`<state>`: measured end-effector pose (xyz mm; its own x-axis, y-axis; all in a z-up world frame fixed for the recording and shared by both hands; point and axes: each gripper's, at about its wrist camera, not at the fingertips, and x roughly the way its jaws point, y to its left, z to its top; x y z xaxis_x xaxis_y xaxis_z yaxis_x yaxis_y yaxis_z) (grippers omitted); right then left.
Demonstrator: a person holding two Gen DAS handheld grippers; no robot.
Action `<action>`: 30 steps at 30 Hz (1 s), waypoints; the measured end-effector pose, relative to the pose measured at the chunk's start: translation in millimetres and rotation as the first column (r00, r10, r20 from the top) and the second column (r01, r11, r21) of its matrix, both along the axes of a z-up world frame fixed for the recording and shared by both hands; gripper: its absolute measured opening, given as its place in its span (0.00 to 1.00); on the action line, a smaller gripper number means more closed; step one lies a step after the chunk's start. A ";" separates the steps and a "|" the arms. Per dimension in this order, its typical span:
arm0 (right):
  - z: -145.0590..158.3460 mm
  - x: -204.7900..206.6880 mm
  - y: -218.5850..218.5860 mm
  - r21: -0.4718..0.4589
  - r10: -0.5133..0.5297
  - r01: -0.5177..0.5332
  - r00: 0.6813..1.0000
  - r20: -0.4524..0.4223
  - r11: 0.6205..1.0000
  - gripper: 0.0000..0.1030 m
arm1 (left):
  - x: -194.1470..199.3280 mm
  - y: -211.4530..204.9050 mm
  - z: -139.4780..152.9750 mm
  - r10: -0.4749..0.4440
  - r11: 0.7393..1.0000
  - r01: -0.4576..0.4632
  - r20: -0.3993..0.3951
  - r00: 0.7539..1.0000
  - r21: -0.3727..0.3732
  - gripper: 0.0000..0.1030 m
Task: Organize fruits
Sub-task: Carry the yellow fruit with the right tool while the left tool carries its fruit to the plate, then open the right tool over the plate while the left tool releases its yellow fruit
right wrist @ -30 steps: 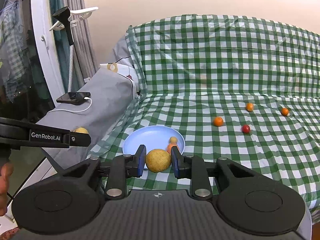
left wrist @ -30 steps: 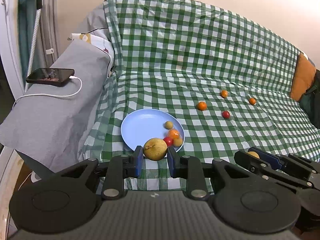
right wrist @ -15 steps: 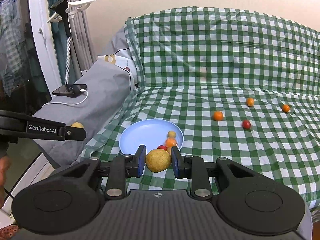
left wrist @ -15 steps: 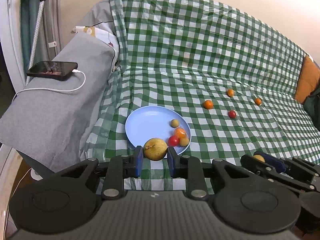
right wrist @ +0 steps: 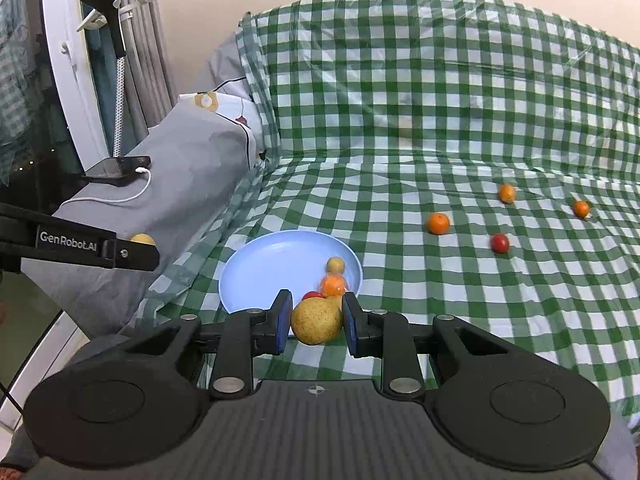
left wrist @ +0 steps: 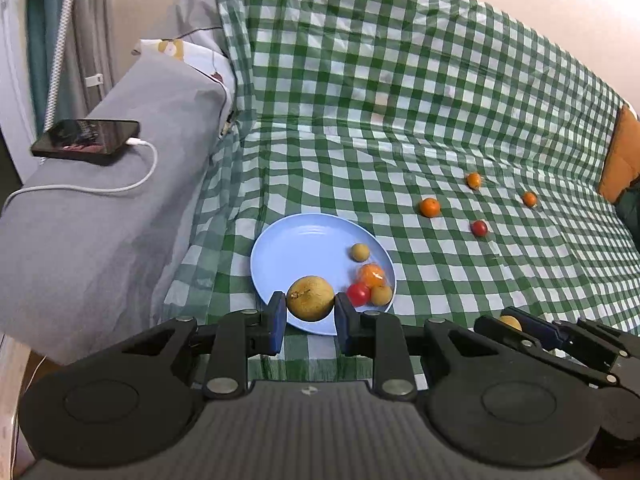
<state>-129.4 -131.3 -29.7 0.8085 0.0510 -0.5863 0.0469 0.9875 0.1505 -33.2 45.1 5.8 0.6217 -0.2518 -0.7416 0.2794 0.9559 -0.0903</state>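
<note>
Both grippers clamp a round yellow-brown fruit each, low in frame over the near rim of a blue plate.

Left gripper pinches its yellow fruit between blue pads at lower centre of the left wrist view; right gripper squeezes the second yellow fruit at lower centre of the right wrist view. Just behind sits the blue plate, with a small cluster of fruits at its right side: tan, orange, red. Four loose fruits, three orange and one red, lie well apart on the green checked cloth, right of centre. A phone on its cable rests on the grey armrest at left.
</note>
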 end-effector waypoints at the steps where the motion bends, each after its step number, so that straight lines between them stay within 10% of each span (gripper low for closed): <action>1: -2.2 4.8 -0.5 0.001 0.004 -0.004 1.000 -0.003 1.000 0.27 | 4.3 -0.7 -2.4 -0.005 1.000 0.005 -0.007 1.000 -0.002 0.27; 30: -97.2 146.6 5.6 -0.009 0.120 -0.124 0.976 -0.184 0.992 0.27 | 148.6 -27.4 -111.6 -0.002 0.996 0.015 -0.139 0.990 0.092 0.28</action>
<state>17.2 -125.7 -126.9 0.6759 0.1288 -0.7256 -0.0490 0.9903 0.1301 115.3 17.7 -105.8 0.5098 -0.1831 -0.8406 0.2788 0.9595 -0.0399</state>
